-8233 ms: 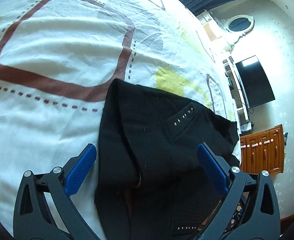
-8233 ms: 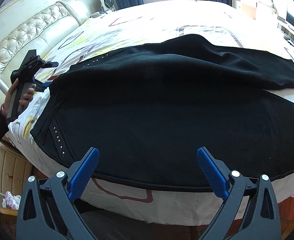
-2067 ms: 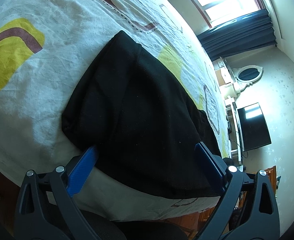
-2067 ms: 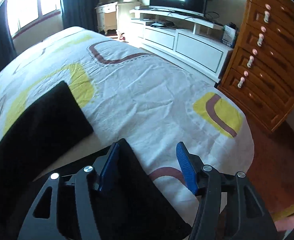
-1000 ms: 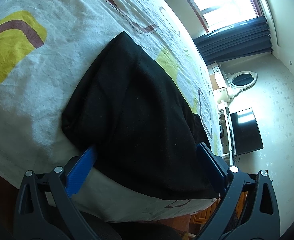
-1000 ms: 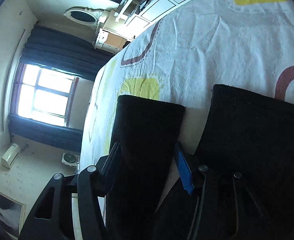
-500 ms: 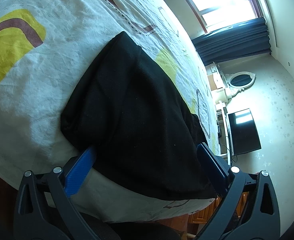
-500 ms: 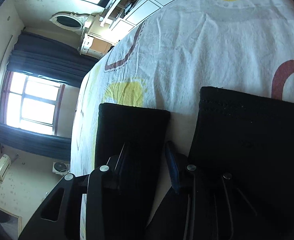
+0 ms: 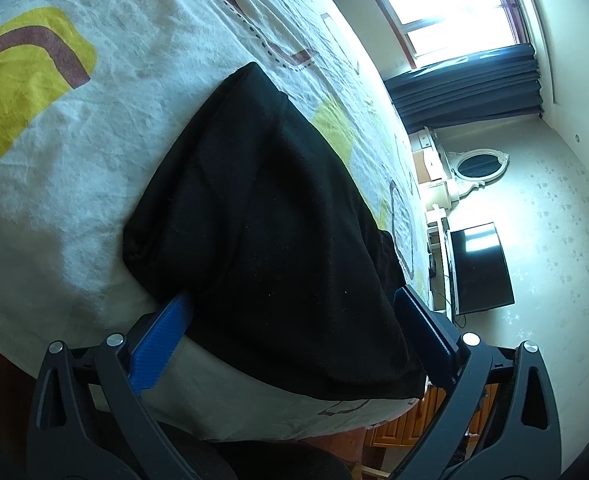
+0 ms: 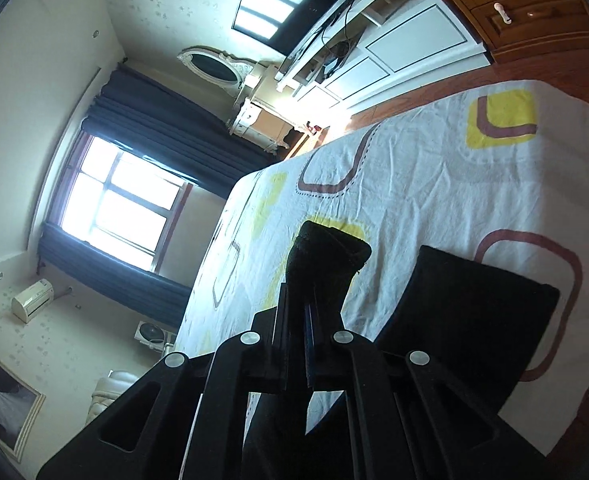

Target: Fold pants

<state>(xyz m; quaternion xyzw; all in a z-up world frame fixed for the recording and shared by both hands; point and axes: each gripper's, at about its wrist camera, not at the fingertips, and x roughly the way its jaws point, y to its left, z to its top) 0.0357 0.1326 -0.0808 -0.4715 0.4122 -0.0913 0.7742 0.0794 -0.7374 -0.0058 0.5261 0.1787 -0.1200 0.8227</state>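
Black pants (image 9: 270, 240) are straddled by the spread, empty left gripper (image 9: 294, 320); one leg cuff (image 10: 326, 256) is clamped between the just-closed right gripper (image 10: 300, 344) jaws.

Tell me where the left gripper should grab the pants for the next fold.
Probably the near folded edge of the pants, from the bedside: it hangs toward the bed edge between the open left gripper. The right gripper already pinches one leg end.

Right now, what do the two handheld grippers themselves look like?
Both are alike. The left gripper has black plastic linkage arms with triangular cut-outs, silver round pivot pins, and blue ribbed finger pads. The right gripper shows the same black frame and silver pins. No cables or sleeves show.
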